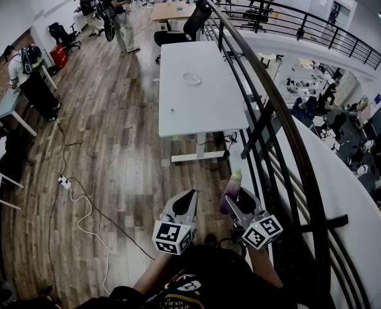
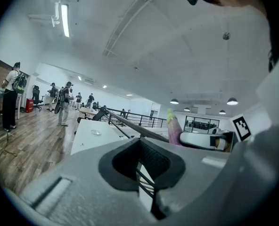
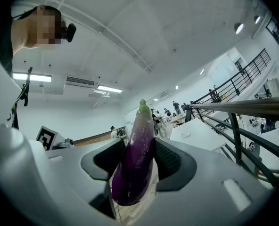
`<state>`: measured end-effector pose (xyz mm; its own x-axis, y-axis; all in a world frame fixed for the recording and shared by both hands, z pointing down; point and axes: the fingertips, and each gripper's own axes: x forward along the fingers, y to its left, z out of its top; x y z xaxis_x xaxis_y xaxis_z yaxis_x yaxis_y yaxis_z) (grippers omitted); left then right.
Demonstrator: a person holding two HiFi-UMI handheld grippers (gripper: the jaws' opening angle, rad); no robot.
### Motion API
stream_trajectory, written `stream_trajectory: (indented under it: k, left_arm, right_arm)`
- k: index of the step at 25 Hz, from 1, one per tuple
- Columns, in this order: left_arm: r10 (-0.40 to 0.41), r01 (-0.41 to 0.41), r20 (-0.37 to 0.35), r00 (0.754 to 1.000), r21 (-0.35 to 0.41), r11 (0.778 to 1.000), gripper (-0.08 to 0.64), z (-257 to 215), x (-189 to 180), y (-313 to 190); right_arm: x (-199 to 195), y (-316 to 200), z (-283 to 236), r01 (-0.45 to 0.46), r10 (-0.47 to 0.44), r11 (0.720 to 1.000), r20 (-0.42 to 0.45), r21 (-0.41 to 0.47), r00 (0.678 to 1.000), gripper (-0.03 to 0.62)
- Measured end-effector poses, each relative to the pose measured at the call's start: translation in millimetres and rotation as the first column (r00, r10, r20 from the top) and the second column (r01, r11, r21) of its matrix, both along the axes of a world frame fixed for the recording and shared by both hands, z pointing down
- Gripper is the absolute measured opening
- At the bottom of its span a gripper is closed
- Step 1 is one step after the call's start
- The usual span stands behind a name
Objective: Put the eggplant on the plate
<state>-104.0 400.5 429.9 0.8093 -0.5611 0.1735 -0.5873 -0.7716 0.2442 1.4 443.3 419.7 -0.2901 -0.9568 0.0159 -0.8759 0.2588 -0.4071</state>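
Observation:
A purple eggplant (image 1: pixel 231 188) with a green stem end stands between the jaws of my right gripper (image 1: pixel 234 199), which is shut on it near its lower end; it fills the middle of the right gripper view (image 3: pixel 135 159). The clear glass plate (image 1: pixel 192 78) lies on a long white table (image 1: pixel 200 114) well ahead of me across the wooden floor, and shows small in the gripper views (image 2: pixel 96 132) (image 3: pixel 185 134). My left gripper (image 1: pixel 184 203) hangs beside the right one, jaws together with nothing between them (image 2: pixel 143 173).
A black metal railing (image 1: pixel 277 127) runs along my right side, past the table's right edge. A white cable (image 1: pixel 81 212) and power strip (image 1: pixel 64 183) lie on the floor at left. Several people (image 1: pixel 116 8) and an office chair (image 1: pixel 194 21) are beyond the table.

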Motion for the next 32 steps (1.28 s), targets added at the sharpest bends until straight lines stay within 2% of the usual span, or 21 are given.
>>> stream_trajectory:
  k: [12, 19, 24, 28, 32]
  left_arm:
    - [0.021, -0.021, 0.008, 1.0, -0.002, 1.0, 0.005, 6, -2, -1]
    - [0.014, -0.014, 0.002, 1.0, -0.021, 1.0, 0.005, 13, -18, -9]
    - [-0.019, 0.015, -0.047, 0.999, -0.082, 0.997, 0.005, 17, -40, -24]
    - [0.002, -0.003, -0.014, 1.0, -0.075, 0.997, 0.005, 23, -44, -32]
    - [0.01, -0.011, -0.008, 1.0, -0.059, 0.998, 0.005, 26, -29, -49]
  right_arm:
    - [-7, -2, 5, 0.002, -0.001, 1.0, 0.007, -0.007, 1.0, 0.22]
    - [-20, -12, 12, 0.008, -0.008, 1.0, 0.003, -0.024, 1.0, 0.219]
    - [-38, -23, 15, 0.022, -0.021, 0.999, 0.009, -0.038, 1.0, 0.219]
    - [-41, -31, 20, 0.019, -0.017, 0.999, 0.042, -0.042, 0.999, 0.219]
    - [-33, -49, 25, 0.039, -0.036, 0.998, 0.047, -0.058, 0.998, 0.219]
